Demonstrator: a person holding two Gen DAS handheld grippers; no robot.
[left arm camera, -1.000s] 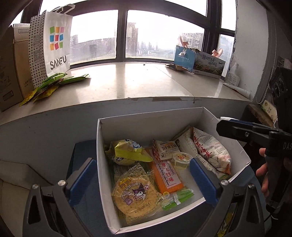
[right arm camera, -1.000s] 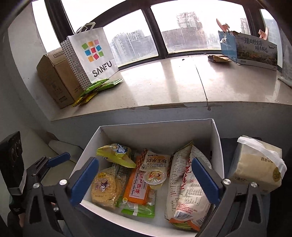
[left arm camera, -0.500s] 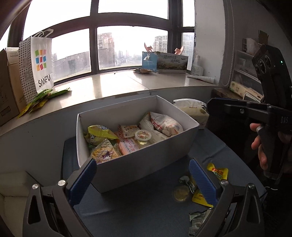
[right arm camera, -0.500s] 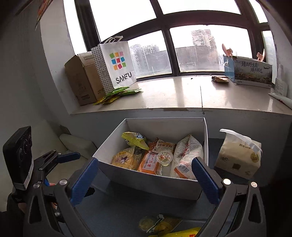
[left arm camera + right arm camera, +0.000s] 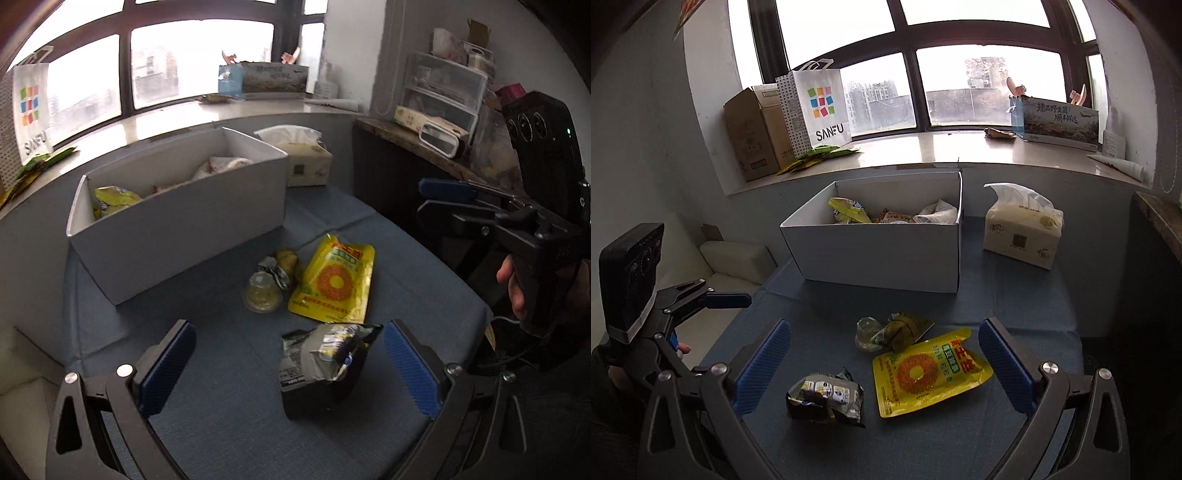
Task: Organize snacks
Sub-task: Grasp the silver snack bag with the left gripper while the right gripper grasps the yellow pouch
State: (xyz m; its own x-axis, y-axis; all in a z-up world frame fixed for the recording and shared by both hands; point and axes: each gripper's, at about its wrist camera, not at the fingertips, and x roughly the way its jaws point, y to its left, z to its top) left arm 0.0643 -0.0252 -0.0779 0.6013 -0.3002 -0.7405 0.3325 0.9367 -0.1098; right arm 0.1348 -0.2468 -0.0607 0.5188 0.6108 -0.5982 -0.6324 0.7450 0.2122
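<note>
A white box [image 5: 192, 225] [image 5: 882, 251] with several snack packs in it stands on the blue table top. In front of it lie a yellow pouch [image 5: 334, 278] [image 5: 927, 373], a clear jelly cup [image 5: 262, 293] [image 5: 866, 332], a small brownish wrapped snack [image 5: 284, 264] [image 5: 908, 326] and a dark crumpled packet [image 5: 321, 354] [image 5: 825, 397]. My left gripper [image 5: 288, 365] is open and empty, low over the table with the dark packet between its fingers. My right gripper [image 5: 882, 369] is open and empty above the loose snacks.
A tissue pack [image 5: 303, 155] [image 5: 1021, 225] stands right of the box. The windowsill holds a SANFU bag [image 5: 816, 110], a cardboard box [image 5: 753, 133], green sachets [image 5: 820, 153] and a printed carton [image 5: 1060, 122]. A shelf with drawers [image 5: 443, 92] is on the right.
Both grippers have pulled back from over the white box and dropped toward the table front. The loose snacks in front of the box have come into view. Both stay open.
</note>
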